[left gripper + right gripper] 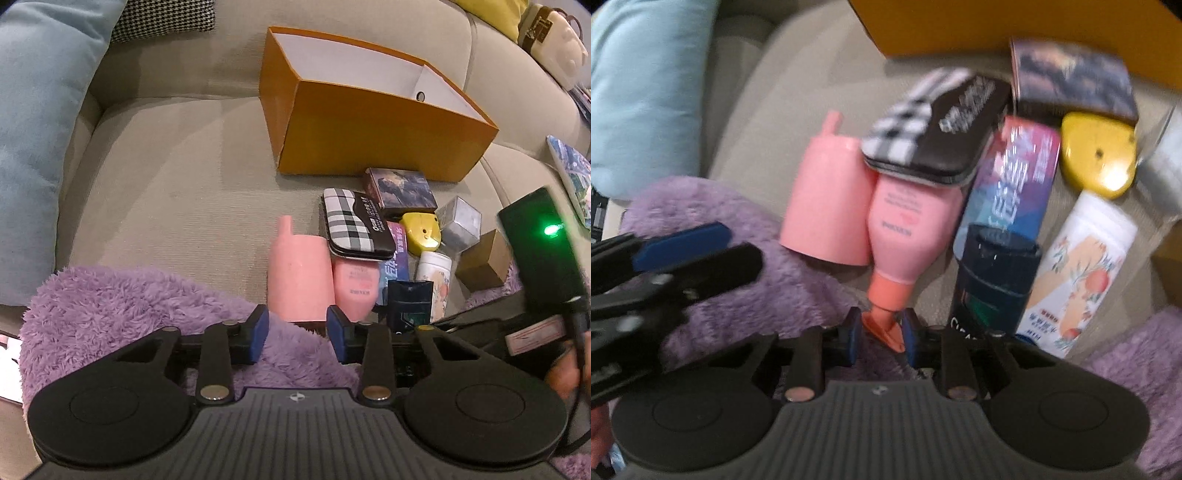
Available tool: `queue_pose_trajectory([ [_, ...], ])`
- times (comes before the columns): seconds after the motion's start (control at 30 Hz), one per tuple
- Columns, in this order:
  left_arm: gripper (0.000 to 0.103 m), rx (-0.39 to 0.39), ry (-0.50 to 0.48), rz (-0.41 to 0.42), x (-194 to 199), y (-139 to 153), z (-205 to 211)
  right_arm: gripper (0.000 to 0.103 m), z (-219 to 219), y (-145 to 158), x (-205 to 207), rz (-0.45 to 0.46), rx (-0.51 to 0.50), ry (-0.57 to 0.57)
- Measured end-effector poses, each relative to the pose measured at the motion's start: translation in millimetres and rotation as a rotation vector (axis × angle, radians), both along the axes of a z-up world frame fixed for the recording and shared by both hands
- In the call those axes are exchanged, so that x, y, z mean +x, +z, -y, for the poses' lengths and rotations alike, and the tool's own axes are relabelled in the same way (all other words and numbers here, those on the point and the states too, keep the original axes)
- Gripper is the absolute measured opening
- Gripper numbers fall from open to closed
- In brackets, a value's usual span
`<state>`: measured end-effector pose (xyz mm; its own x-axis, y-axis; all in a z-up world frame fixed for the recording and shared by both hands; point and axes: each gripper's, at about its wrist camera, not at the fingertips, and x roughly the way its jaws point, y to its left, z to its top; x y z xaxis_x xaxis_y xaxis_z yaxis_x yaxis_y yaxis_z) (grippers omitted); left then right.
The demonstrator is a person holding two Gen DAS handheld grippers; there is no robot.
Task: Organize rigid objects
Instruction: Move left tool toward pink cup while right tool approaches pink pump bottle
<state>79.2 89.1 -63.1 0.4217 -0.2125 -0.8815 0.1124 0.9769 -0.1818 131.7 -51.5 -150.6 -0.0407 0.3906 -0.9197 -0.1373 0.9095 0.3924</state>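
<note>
A pile of small rigid objects lies on the beige sofa in front of an open orange box (369, 122). My left gripper (297, 328) is open, its blue pads either side of the wide end of a pink cup-like cap (297, 273). My right gripper (881, 334) has its pads against the orange nozzle (886, 321) of a pink bottle (908, 229). A plaid-and-black case (934, 133) rests on the bottle. The left gripper also shows at the left of the right wrist view (679, 251).
Around the bottle lie a dark container (993, 280), a white peach-print bottle (1082, 273), a colourful carton (1012, 181), a yellow shell (1097, 155), a dark picture box (399, 192), a silver cube (461, 223) and a brown box (484, 260). Purple fleece (110, 317) lies near; a blue cushion (33, 129) left.
</note>
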Motion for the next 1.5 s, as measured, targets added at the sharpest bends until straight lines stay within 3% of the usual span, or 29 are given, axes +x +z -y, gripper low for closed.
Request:
queue_pose_trajectory([
  [0.27,0.044,-0.002,0.001,0.014,3,-2,1,0.026,-6,6,-2,0.016,0.019,-0.010],
  [0.57,0.043,-0.013,0.005,0.030,4,1,1,0.028,2,89,-19,0.262,0.050,-0.026],
  [0.7,0.044,-0.018,0.001,0.035,6,2,2,0.028,9,102,-4,0.300,0.093,-0.094],
  [0.83,0.044,-0.032,-0.019,0.052,8,3,8,0.028,22,92,8,0.332,0.113,-0.123],
  [0.9,0.044,-0.047,-0.029,0.063,12,3,12,0.027,26,91,17,0.330,0.115,-0.141],
  [0.97,0.044,-0.059,-0.046,0.069,18,0,20,0.020,29,93,16,0.345,0.093,-0.145],
  [1.1,0.030,-0.033,-0.084,0.087,29,-9,35,0.021,37,89,16,0.342,0.092,-0.158],
  [1.27,0.030,-0.025,-0.097,0.074,28,-12,37,0.022,52,89,5,0.370,0.014,-0.146],
  [1.5,0.030,0.025,-0.122,0.019,7,-6,24,0.022,48,60,-21,0.176,0.059,-0.052],
])
